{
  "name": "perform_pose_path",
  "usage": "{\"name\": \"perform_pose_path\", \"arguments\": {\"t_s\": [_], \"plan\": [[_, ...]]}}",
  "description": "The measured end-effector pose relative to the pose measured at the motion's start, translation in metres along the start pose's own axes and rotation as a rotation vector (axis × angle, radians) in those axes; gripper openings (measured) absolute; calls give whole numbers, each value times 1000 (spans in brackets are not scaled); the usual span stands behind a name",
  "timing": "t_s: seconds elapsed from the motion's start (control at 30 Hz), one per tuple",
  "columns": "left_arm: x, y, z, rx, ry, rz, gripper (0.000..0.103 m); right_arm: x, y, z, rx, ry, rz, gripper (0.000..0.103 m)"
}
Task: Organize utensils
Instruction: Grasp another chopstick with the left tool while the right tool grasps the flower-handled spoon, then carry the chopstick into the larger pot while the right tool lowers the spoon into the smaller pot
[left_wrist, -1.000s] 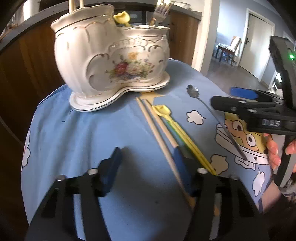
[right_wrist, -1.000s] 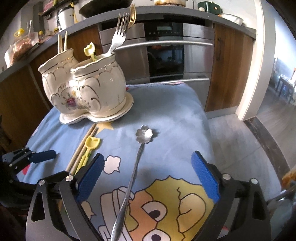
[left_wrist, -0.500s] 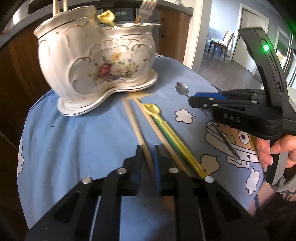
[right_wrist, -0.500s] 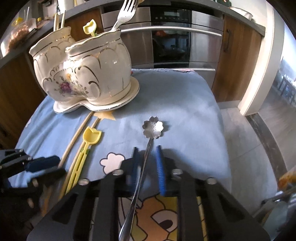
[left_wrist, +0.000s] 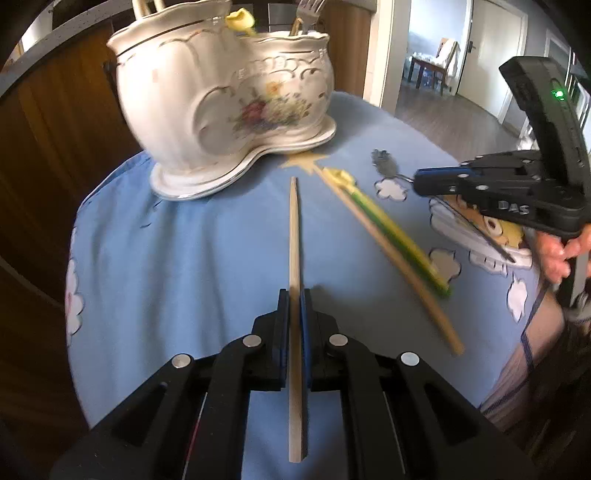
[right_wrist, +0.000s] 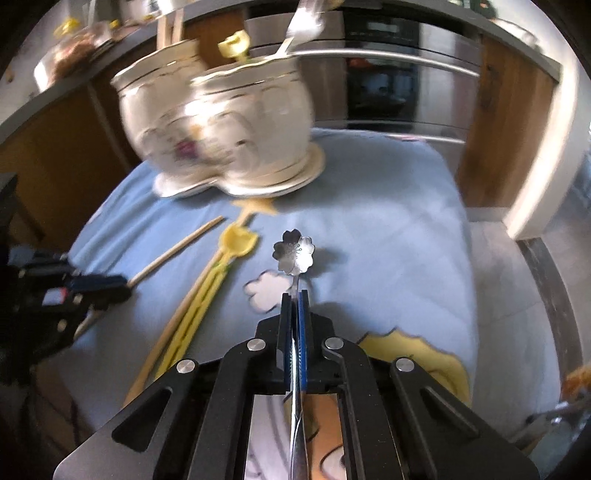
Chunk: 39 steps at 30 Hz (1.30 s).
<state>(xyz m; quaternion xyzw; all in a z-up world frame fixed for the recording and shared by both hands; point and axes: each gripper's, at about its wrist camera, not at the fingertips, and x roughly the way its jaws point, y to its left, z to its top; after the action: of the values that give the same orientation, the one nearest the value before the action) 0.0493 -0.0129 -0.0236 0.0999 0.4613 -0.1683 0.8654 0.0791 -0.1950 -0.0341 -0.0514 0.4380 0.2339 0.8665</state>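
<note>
Chopstick (left_wrist: 294, 236) newly clamped (left tool (left_wrist: 294, 295)), spoon (right_wrist: 294, 254) likewise

Both wrist views look steeply down, close — sharing the ceramic holder (left_wrist: 221, 99).

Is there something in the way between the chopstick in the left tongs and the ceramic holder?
Nothing visible. The left tongs are shut on the chopstick, and only bare blue cloth lies between its tip and the holder. The other chopstick and yellow spoon lie off to the right.
</note>
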Motion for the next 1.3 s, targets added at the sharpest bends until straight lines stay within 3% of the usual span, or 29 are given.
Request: {"name": "perform_pose_path", "arguments": {"t_s": [0.33,0.57,0.7,1.07,1.3], "plan": [[-9,11,-12,-39,19,-29,7,4,9,-5,-60,47,-15,11],[-8,5,-11,-16,2,-23,6,0,11,-9,-62,14,-11,4],[-13,6,-10,-14,-18,-26,6,-14,12,-7,-70,-48,-11,4],[-56,6,-4,25,-176,-45,6,-63,24,0,-150,-268,8,4],[-66,3,1,31,-219,-52,6,-83,34,2,-194,-383,-7,3]]}}
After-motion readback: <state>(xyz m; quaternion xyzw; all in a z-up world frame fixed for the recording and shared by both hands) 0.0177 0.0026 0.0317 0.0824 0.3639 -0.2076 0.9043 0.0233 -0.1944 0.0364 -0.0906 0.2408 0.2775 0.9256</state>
